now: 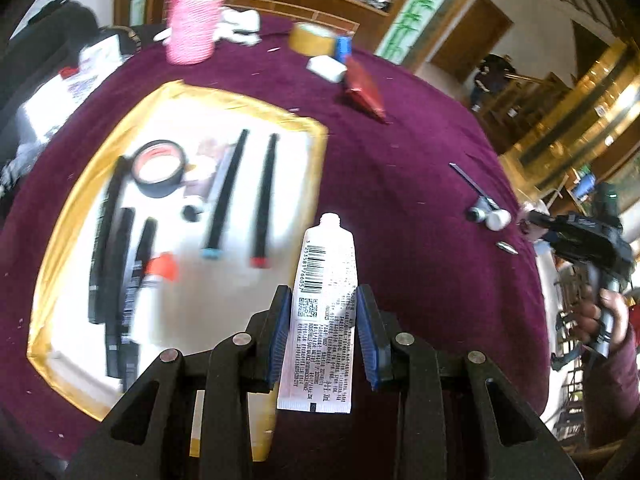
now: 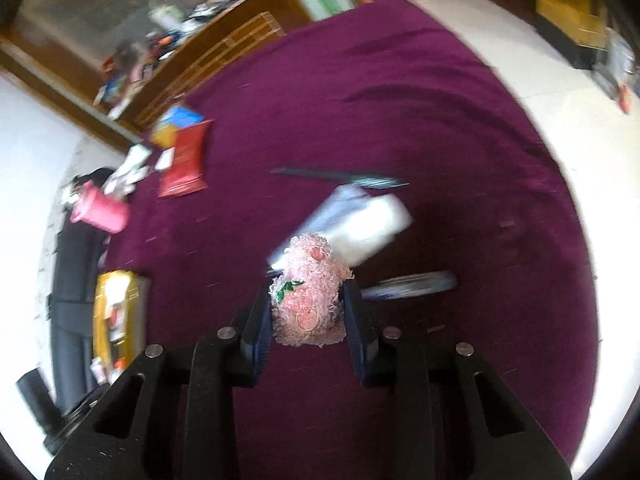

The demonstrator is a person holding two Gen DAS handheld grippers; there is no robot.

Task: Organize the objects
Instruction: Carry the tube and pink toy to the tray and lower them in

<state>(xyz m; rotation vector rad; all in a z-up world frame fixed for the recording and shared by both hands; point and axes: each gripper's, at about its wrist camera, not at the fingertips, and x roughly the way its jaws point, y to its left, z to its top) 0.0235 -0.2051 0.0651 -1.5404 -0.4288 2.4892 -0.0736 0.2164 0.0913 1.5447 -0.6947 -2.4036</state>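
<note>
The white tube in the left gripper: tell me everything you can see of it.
The white tube is a soft, flat-crimped squeeze tube, plastic by the look, printed with a barcode, a QR code and small black text. Its threaded neck is bare, with no cap, and points away from the camera. The left gripper is shut on its middle, a blue pad on each side. It hangs over the purple tablecloth, beside the gold-edged tray.

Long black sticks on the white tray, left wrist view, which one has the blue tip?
The blue-tipped stick, the left of the two long ones lying side by side. Its neighbour, the red-tipped stick, lies to its right on the tray.
</note>
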